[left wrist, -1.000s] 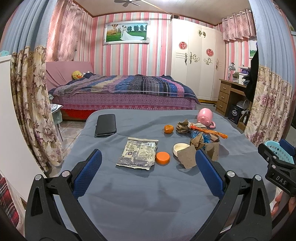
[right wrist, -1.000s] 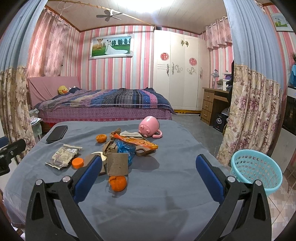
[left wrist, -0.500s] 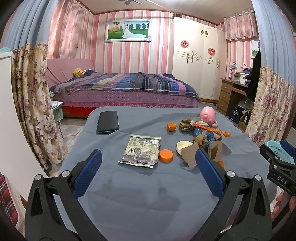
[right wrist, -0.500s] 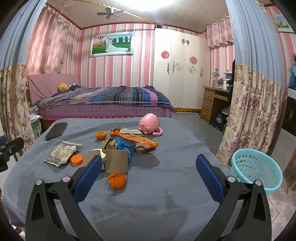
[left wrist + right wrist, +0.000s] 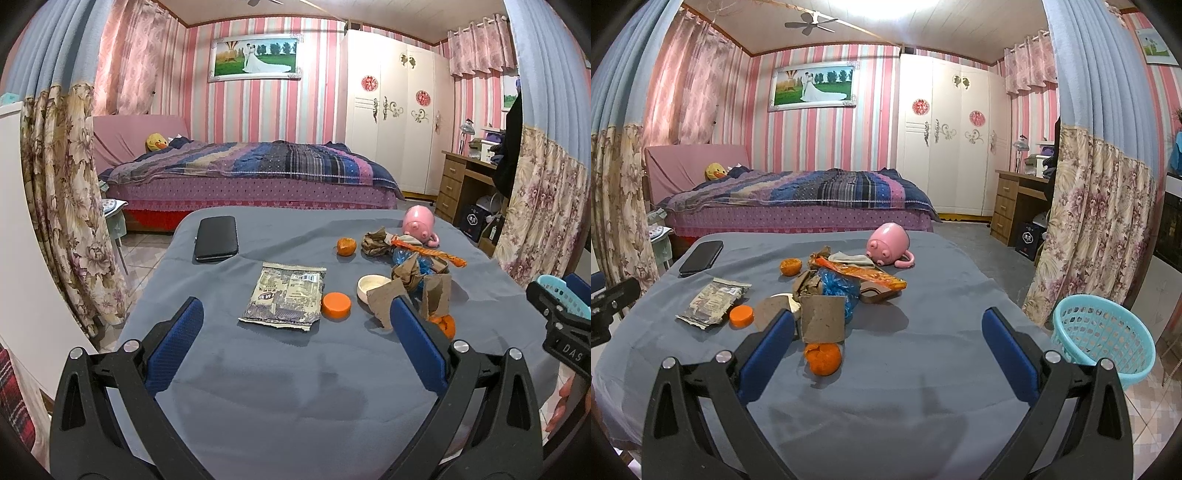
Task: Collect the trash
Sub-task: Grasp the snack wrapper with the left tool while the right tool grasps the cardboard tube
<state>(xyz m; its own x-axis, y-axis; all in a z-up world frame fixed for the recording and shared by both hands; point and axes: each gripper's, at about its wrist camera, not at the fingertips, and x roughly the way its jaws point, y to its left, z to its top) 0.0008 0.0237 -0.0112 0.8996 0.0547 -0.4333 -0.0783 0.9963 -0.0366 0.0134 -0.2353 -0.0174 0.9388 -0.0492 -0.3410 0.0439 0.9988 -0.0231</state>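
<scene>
— Across the middle of both frames, what is lying on the grey table (image 5: pixel 923 387)?

— All of the litter, as far as I can see. A flat snack wrapper (image 5: pixel 286 297) lies centre-left in the left wrist view, with an orange cap (image 5: pixel 335 305) just beside it and a small white lid (image 5: pixel 371 286) next to that. Right of those sits a heap: torn cardboard (image 5: pixel 823 319), blue plastic wrap (image 5: pixel 838 288), a long orange wrapper (image 5: pixel 864 271) and crumpled brown paper (image 5: pixel 375 243). One mandarin peel (image 5: pixel 823 358) lies at the near edge of the heap, another (image 5: pixel 790 266) at its far side.

— And the bin?

— A turquoise basket (image 5: pixel 1104 339) stands on the floor at the lower right of the right wrist view, well apart from the heap. What shows of its inside looks empty, though I cannot see the bottom.

— So how far along?

— I judge it barely begun: nothing is collected, every scrap is left to do.

— The grippers?

— The left gripper (image 5: pixel 295 343) hovers over bare cloth short of the snack wrapper, jaws spread wide and empty. The right gripper (image 5: pixel 888 345) hovers low in frame, jaws also spread, the near peel between the fingers but untouched.

— Anything to leave alone?

— Probably the black phone (image 5: pixel 216 243) at upper left and the tipped pink pig mug (image 5: pixel 888 245); those look like belongings, not rubbish
</scene>
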